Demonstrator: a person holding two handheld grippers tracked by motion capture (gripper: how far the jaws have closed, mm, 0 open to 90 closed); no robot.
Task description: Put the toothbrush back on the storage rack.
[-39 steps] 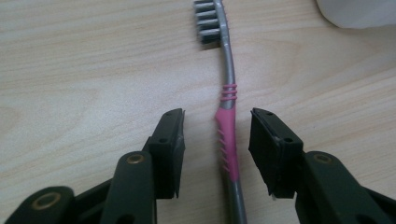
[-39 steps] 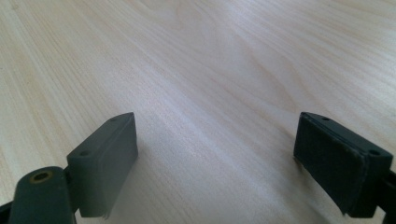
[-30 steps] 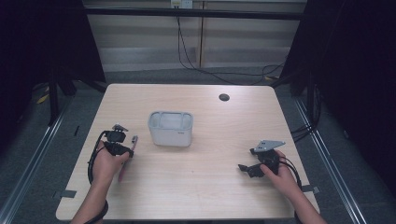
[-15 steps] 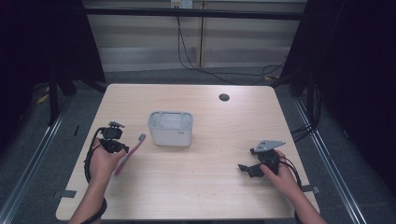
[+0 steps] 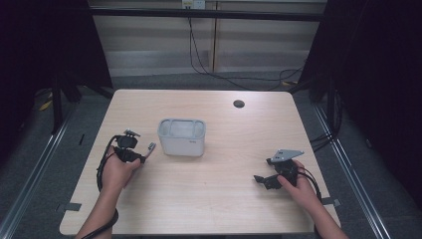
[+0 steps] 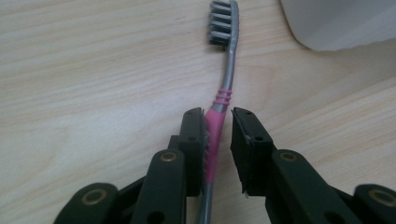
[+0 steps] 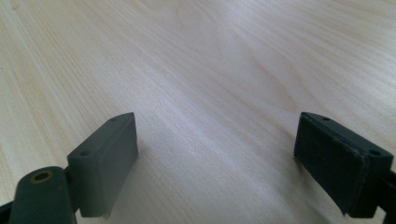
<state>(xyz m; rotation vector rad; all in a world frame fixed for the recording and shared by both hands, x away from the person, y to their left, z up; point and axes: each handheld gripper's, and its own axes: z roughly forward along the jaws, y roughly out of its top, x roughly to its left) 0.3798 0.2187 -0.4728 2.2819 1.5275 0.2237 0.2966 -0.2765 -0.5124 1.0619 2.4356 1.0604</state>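
Observation:
A grey toothbrush (image 6: 224,79) with a pink grip lies flat on the wooden table (image 5: 214,199), bristles pointing away from me. Its head (image 5: 151,146) rests just left of a white tub (image 5: 182,137). My left gripper (image 6: 218,116) straddles the pink grip. Its jaws have just been opening: the left pad (image 6: 194,140) still touches the handle, and a gap shows at the right pad. In the high view the left gripper (image 5: 138,157) sits at the table's left. My right gripper (image 5: 261,180) rests open at the right, with bare wood between its fingers (image 7: 217,140).
The tub's corner (image 6: 341,23) is close beyond the brush head. A dark round hole (image 5: 239,103) sits in the table near the far edge. A cable (image 5: 102,167) loops from the left gripper. Metal rails run along the floor on both sides.
The left gripper has shifted slightly right, and the toothbrush, which lay slanted beside the hand half a second ago, now points toward the tub. The right gripper has kept still.

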